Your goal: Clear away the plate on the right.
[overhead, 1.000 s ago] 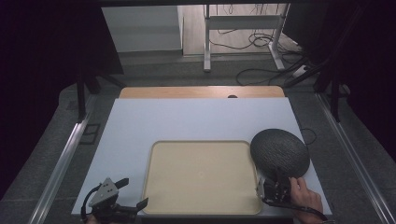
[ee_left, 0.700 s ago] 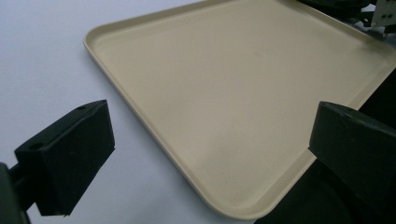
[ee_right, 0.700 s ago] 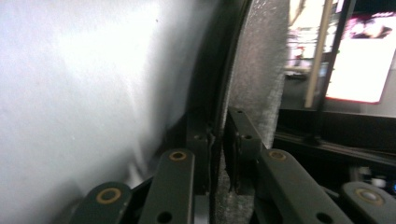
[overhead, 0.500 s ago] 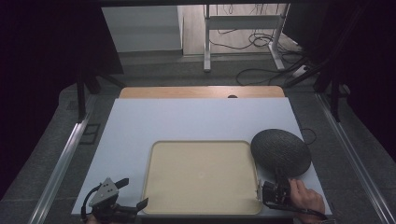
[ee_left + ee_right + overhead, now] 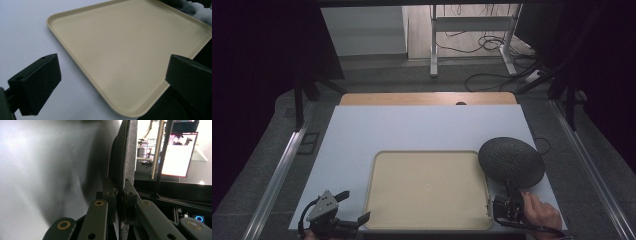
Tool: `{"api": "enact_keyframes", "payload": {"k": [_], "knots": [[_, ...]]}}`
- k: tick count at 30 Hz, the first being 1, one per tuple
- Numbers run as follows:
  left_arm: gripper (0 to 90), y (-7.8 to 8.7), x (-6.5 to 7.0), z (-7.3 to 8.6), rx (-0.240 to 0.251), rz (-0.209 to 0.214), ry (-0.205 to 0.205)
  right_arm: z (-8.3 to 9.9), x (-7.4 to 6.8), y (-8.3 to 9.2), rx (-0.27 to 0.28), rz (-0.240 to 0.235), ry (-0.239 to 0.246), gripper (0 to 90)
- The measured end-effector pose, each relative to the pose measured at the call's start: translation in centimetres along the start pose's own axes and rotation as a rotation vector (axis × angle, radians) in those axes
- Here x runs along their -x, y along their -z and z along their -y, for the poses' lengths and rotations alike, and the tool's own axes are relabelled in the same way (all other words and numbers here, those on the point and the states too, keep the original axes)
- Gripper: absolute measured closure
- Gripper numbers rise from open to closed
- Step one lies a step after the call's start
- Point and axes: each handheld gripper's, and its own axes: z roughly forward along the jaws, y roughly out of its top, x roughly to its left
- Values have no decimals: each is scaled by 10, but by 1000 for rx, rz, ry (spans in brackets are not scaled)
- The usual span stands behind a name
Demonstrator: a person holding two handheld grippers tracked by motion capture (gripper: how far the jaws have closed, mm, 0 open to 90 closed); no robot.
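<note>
Pinching dark plate (image 5: 511, 161) rim in right gripper (image 5: 508, 196) at table's (image 5: 422, 127) near-right corner; next, lifting onto tray (image 5: 427, 189); left gripper (image 5: 354, 210) wide.

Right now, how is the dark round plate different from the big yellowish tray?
The plate is round, dark grey and speckled; the tray is a cream rectangle with rounded corners. The tray is larger. The right gripper is clamped on the plate's near edge, while the tray lies untouched between the two grippers. Both sit over the white tabletop.
</note>
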Motion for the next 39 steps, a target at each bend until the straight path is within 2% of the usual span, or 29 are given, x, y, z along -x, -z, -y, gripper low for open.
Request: {"api": "enact_keyframes", "payload": {"k": [8,9,10,11,17,18,19,20,29,32,33,37,39], "knots": [[0,0,0,0,-1,-2,0,-4,4,9,38,17,-10,845],[0,0,0,0,-1,-3,1,-4,5,8,77,-20,-18,845],[0,0,0,0,0,-3,2,-6,5,11,48,-18,-11,845],[0,0,0,0,0,-3,2,-6,5,9,95,-22,-16,845],[0,0,0,0,0,-5,2,-12,7,15,126,-14,-18,839],[0,0,0,0,0,-5,2,-13,7,14,149,-13,-22,839],[0,0,0,0,0,-5,2,-13,7,14,149,-13,-22,839],[0,0,0,0,0,-5,2,-16,8,20,124,-15,-8,838],[0,0,0,0,1,-7,2,-25,9,28,163,-12,-2,836],[0,0,0,0,3,-9,2,-30,9,31,196,-19,5,834],[0,0,-1,0,4,-10,1,-31,7,30,211,-7,-1,833],[0,1,-1,0,8,-12,2,-37,7,37,210,-9,14,832],[0,1,-1,0,10,-13,2,-40,6,36,246,-1,13,832]]}}
